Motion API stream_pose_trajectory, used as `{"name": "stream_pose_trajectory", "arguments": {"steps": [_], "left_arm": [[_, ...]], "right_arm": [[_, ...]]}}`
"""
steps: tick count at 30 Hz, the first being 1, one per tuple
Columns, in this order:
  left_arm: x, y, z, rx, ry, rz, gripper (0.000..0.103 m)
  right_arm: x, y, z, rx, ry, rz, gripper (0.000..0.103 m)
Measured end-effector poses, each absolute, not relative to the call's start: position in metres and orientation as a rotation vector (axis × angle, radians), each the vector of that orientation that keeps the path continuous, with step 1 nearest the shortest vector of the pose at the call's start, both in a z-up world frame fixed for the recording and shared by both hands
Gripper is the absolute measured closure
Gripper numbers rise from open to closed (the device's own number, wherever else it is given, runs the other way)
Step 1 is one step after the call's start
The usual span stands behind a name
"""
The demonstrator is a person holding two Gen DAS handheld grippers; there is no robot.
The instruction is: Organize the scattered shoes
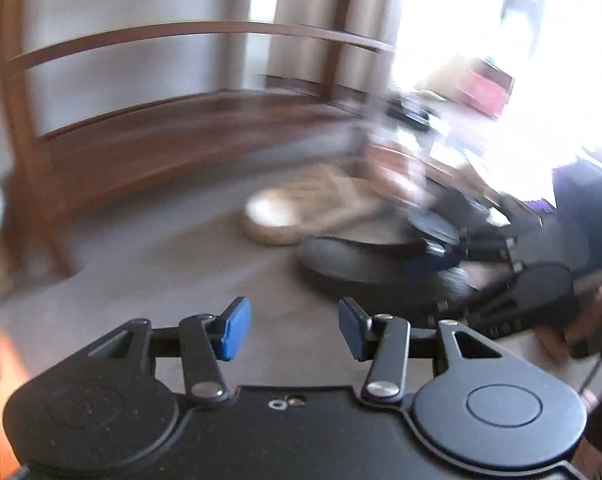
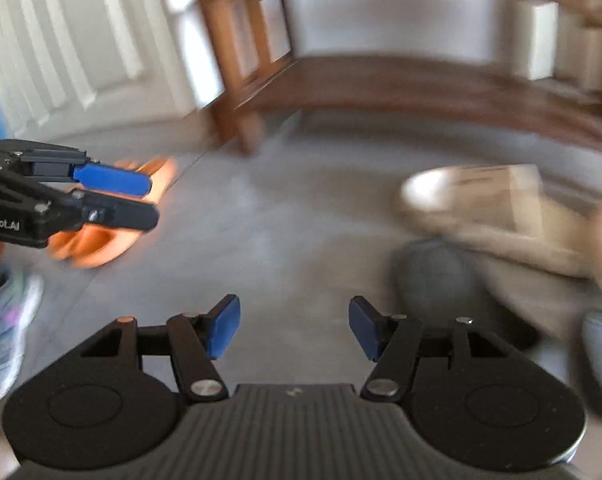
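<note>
In the right wrist view the left gripper point(image 2: 141, 204) sits at nine o'clock, jaws apart and empty, just in front of the orange shoe point(image 2: 97, 246); the right gripper point(image 2: 294, 328) gapes empty over bare floor point(image 2: 281, 220). The beige shoe point(image 2: 481, 204) lies at two o'clock, a dark shoe point(image 2: 433, 280) beside it; all is blurred.

Rack point(image 2: 381, 84), upper frame: brown wood, smooth, low sheen.
Floor point(image 2: 269, 216), centre: grey, matt, even.
Gripper pads point(image 2: 221, 326), lower centre: blue, matt; arms black matt plastic with bright metal pivots.
Orange shoe point(image 2: 97, 246), left: smooth, plastic-like.
Beige shoe point(image 2: 481, 200), right: cloth-like, matt; blurred.
</note>
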State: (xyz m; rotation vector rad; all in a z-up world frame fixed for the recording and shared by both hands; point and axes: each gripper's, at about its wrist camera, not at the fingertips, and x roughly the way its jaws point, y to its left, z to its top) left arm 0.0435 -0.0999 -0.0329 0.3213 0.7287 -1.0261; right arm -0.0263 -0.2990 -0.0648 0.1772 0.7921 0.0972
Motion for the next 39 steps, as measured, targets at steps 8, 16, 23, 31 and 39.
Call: {"name": "stream_pose_trajectory", "arguments": {"steps": [8,16,23,31,39], "left_arm": [[0.042,-0.232,-0.075,0.423,0.787,-1.364,0.055],[0.043,-0.284,-0.128,0.385,0.905,-1.46,0.07],[0.051,-0.256,-0.129,0.37,0.934,-1.469,0.087],[0.068,-0.186,-0.098,0.61,0.924,-1.472,0.086],[0.106,-0.126,-0.089,0.776,0.928,-1.347,0.081]], "right_arm": [[-0.083,-0.416,-0.063,0.395,0.837,-0.366,0.024],[-0.108,-0.438,-0.061,0.377,0.792,-0.397,0.076],[-0.094,-0.431,-0.078,0.423,0.793,-0.314,0.078],[-0.071,-0.403,-0.083,0.45,0.797,-0.225,0.078],[-0.056,-0.36,-0.082,0.412,0.823,-0.108,0.077]]}}
